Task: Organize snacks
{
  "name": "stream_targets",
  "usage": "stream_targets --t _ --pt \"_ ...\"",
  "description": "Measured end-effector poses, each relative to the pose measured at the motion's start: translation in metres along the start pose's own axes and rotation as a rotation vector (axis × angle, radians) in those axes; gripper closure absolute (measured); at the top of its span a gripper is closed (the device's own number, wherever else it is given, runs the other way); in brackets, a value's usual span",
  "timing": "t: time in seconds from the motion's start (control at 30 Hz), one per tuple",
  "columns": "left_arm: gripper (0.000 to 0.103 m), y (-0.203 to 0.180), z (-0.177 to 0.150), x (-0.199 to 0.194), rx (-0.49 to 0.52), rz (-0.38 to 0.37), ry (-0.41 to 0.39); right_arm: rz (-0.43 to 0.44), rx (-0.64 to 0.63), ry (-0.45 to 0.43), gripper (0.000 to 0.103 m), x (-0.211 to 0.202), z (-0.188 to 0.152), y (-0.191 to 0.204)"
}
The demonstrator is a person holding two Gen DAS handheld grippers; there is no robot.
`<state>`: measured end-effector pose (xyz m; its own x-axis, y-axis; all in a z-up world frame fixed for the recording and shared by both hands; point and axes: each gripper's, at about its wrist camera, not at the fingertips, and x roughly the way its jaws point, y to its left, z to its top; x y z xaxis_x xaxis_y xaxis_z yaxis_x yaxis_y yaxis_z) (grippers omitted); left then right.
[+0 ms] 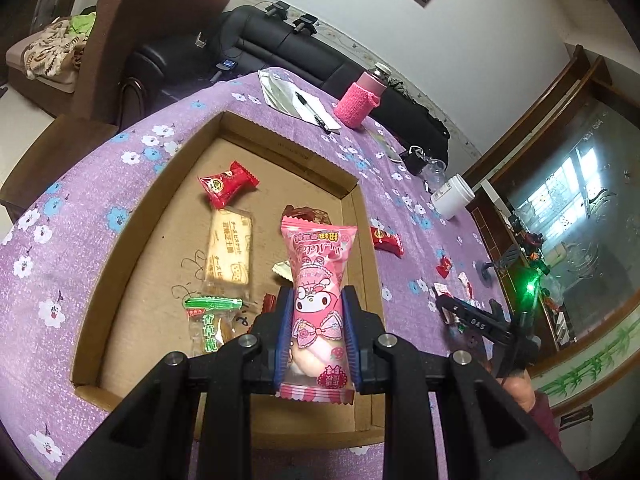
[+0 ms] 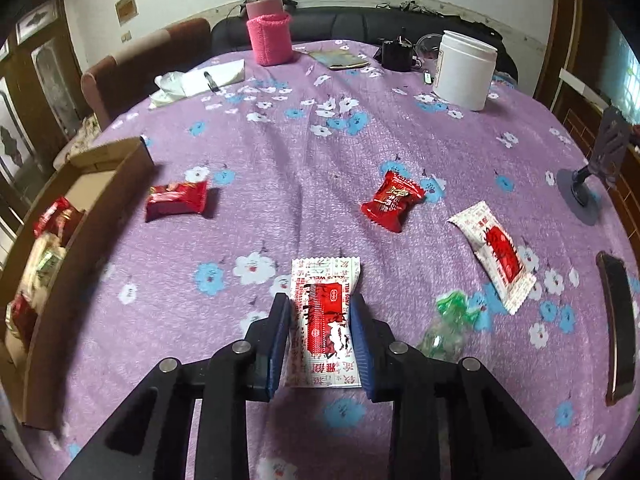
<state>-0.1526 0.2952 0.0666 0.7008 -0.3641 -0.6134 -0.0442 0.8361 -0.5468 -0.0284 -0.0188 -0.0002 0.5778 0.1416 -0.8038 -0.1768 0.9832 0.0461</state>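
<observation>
Left hand-held gripper [image 1: 317, 320]: clamped on pink packet [image 1: 318, 300], held over box [image 1: 132, 216] | Right hand-held gripper [image 2: 320, 320]: white sachet [image 2: 325, 320] straddled beside box, contact unclear.

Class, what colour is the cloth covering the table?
Purple with white and blue flowers; right wrist view.

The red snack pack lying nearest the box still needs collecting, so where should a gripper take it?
Grip the red snack pack across its plump middle, coming from above. It lies flat on the tablecloth with crimped ends left and right, and nothing crowds it.
</observation>
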Motion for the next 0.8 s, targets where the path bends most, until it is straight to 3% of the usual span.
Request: stream_targets --t 0.2,0.37,0.53,0.8 --pt "0.080 0.006 0.016 -0.001 0.005 0.038 -0.002 0.082 0.017 -0.065 0.071 -0.032 0.010 0.016" --pt "0.080 0.012 0.039 0.008 0.034 0.106 0.011 0.204 -0.034 -0.102 0.070 -0.056 0.029 0.062" --pt "0.080 0.028 0.056 0.027 0.035 0.174 0.040 0.316 -0.095 -0.064 0.070 -0.051 0.040 0.123" --pt "0.080 0.054 0.068 0.054 0.009 0.224 0.082 0.346 -0.202 0.005 0.070 -0.020 0.030 0.195"
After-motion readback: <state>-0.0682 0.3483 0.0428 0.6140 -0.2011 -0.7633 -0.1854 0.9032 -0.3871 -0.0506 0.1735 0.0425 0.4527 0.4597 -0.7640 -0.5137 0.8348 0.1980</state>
